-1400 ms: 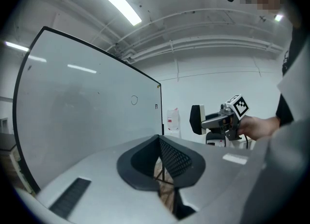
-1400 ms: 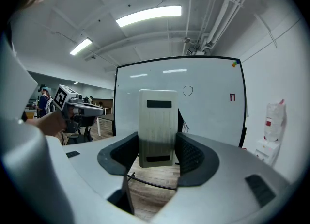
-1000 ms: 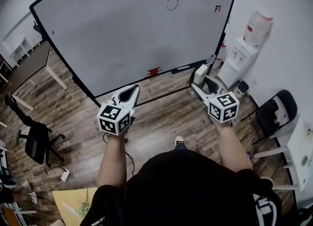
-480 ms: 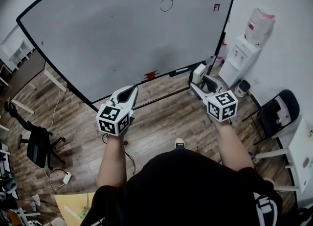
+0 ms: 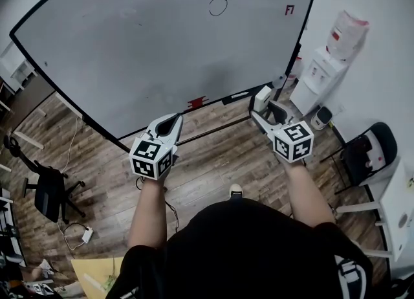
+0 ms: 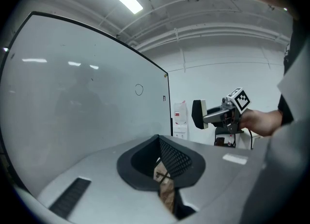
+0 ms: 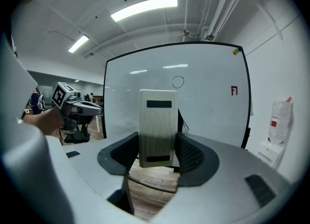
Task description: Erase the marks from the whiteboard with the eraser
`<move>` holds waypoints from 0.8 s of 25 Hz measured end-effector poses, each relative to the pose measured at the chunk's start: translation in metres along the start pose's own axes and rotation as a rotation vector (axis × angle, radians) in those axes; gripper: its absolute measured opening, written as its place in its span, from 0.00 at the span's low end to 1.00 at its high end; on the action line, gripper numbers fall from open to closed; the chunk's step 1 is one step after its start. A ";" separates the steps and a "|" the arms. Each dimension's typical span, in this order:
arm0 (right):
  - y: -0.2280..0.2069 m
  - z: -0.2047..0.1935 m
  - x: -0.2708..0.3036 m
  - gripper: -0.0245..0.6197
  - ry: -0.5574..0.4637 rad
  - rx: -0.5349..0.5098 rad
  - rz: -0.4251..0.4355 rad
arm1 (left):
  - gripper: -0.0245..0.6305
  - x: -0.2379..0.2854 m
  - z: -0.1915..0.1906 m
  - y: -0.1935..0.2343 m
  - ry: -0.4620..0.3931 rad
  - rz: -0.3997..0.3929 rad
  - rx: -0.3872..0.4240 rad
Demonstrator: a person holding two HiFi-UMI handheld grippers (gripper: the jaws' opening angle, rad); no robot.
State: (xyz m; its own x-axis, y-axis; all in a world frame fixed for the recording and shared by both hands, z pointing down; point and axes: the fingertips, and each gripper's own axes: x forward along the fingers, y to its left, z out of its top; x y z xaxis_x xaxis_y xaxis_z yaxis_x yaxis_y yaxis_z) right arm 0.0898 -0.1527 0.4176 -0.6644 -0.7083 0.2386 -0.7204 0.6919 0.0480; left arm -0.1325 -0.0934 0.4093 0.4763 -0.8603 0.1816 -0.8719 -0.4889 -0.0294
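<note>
A big whiteboard (image 5: 149, 52) on a stand fills the upper head view. It carries a small black circle mark (image 5: 218, 6) and a red mark (image 5: 289, 10) near its right edge; both show in the right gripper view as the circle (image 7: 178, 82) and red mark (image 7: 234, 90). My right gripper (image 5: 264, 107) is shut on a white eraser (image 7: 157, 127), held upright, short of the board. The eraser (image 5: 262, 98) is level with the board's lower edge. My left gripper (image 5: 169, 125) is shut and holds nothing, below the board's bottom rail.
A water dispenser (image 5: 323, 65) stands right of the board. A black chair (image 5: 365, 147) and a white table edge (image 5: 396, 207) sit at the right. An office chair (image 5: 46, 188) and a power strip (image 5: 85, 232) lie on the wooden floor at left.
The board has grown larger in the head view and spread to the left as the view moved closer. Both grippers keep almost the same place; the eraser stays clamped.
</note>
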 end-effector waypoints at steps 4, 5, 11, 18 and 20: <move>-0.012 -0.001 0.014 0.40 0.004 0.007 0.009 | 0.05 0.015 -0.003 0.007 0.008 0.007 -0.009; -0.015 -0.001 0.018 0.40 0.005 0.008 0.011 | 0.05 0.019 -0.003 0.009 0.011 0.009 -0.012; -0.033 0.001 0.037 0.40 0.007 0.012 0.019 | 0.05 0.039 -0.004 0.023 0.015 0.019 -0.018; -0.050 0.000 0.055 0.40 0.019 0.008 0.038 | 0.05 0.061 -0.001 0.029 0.017 0.029 -0.033; -0.056 0.002 0.060 0.40 0.020 0.006 0.043 | 0.05 0.069 -0.001 0.032 0.019 0.032 -0.035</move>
State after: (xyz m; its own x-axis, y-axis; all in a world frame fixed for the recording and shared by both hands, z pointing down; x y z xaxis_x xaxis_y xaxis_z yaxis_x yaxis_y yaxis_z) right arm 0.0900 -0.2349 0.4276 -0.6906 -0.6751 0.2595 -0.6927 0.7206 0.0311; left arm -0.1274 -0.1679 0.4220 0.4462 -0.8724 0.1997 -0.8902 -0.4555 -0.0006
